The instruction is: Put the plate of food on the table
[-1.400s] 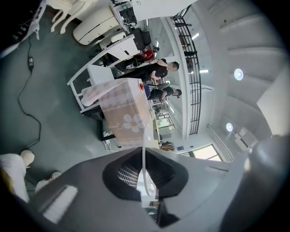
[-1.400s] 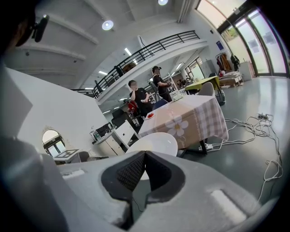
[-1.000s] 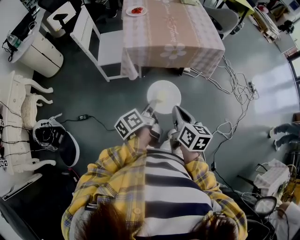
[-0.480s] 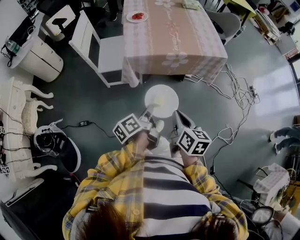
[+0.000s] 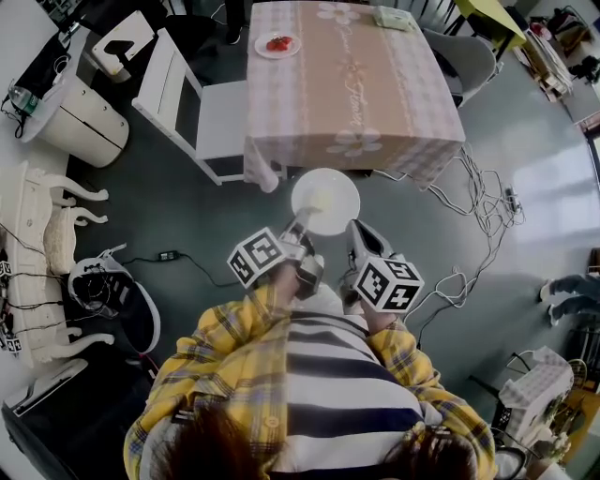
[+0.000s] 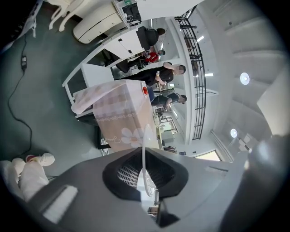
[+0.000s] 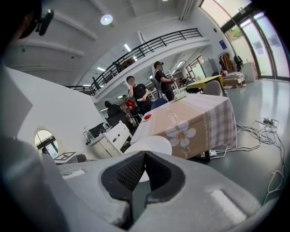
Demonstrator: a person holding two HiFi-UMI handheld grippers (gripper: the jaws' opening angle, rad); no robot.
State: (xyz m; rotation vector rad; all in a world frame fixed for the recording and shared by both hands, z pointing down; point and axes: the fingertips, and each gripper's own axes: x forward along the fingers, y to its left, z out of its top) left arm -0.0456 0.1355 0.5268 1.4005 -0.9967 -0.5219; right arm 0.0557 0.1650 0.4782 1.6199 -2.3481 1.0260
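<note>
My left gripper [image 5: 302, 223] is shut on the near rim of a white plate [image 5: 325, 201] with a bit of pale food on it, held level over the floor. In the left gripper view the plate [image 6: 144, 149] shows edge-on between the closed jaws of the left gripper [image 6: 144, 174]. My right gripper [image 5: 354, 231] is just right of the plate, shut with nothing in it. Its own view shows the right gripper [image 7: 144, 156] with jaws meeting and the plate [image 7: 152, 145] beyond them. The table [image 5: 352, 75] with the pink checked cloth stands just ahead of the plate.
A small plate of red food [image 5: 277, 44] sits at the table's far left corner, a green box [image 5: 392, 17] at the far right. A white chair [image 5: 192, 103] stands left of the table, a grey chair [image 5: 464, 52] right. Cables [image 5: 478, 187] trail across the floor. People [image 7: 136, 93] stand beyond the table.
The person has stepped towards the table with the plate; the table's near edge is now closer to the plate. Both grippers keep the same hold and spacing.
</note>
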